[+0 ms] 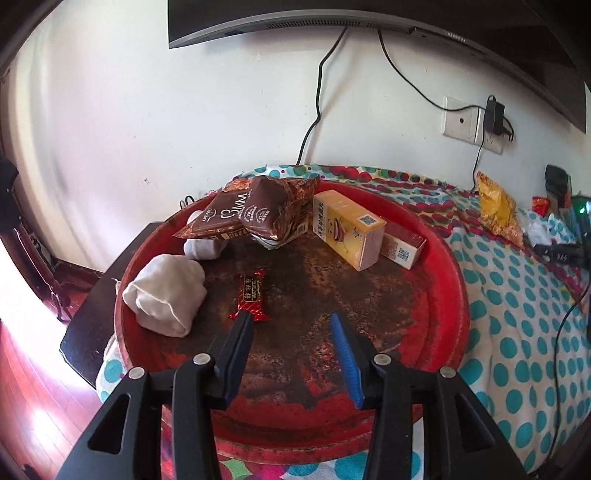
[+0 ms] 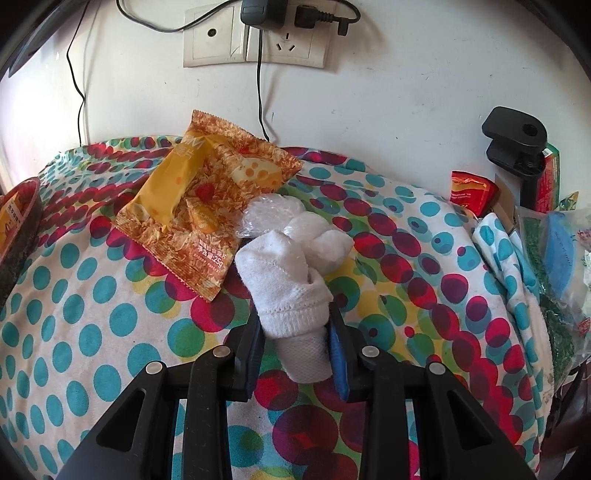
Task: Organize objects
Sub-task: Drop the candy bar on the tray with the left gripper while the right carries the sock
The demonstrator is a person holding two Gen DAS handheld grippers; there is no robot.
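A round red tray [image 1: 443,280] holds a rolled white sock [image 1: 166,295], a second white sock [image 1: 201,248], brown snack packets [image 1: 251,212], a yellow carton [image 1: 347,229], a red box [image 1: 402,245] and a small red candy [image 1: 252,295]. My left gripper [image 1: 291,321] is open and empty above the tray's front, its left fingertip just over the candy's near end. My right gripper [image 2: 295,321] is shut on a rolled white sock [image 2: 284,280] above the dotted cloth [image 2: 92,332]. An orange snack packet [image 2: 199,206] lies just left of the sock, and a clear plastic wrap [image 2: 269,212] behind it.
The tray's edge shows at the far left of the right wrist view [image 2: 22,221]. Wall sockets with plugs and cables [image 2: 258,33] are behind. A black clamp [image 2: 517,147], a red packet [image 2: 472,192] and bags of green material [image 2: 554,258] crowd the right. A dark side table [image 1: 92,325] stands left of the tray.
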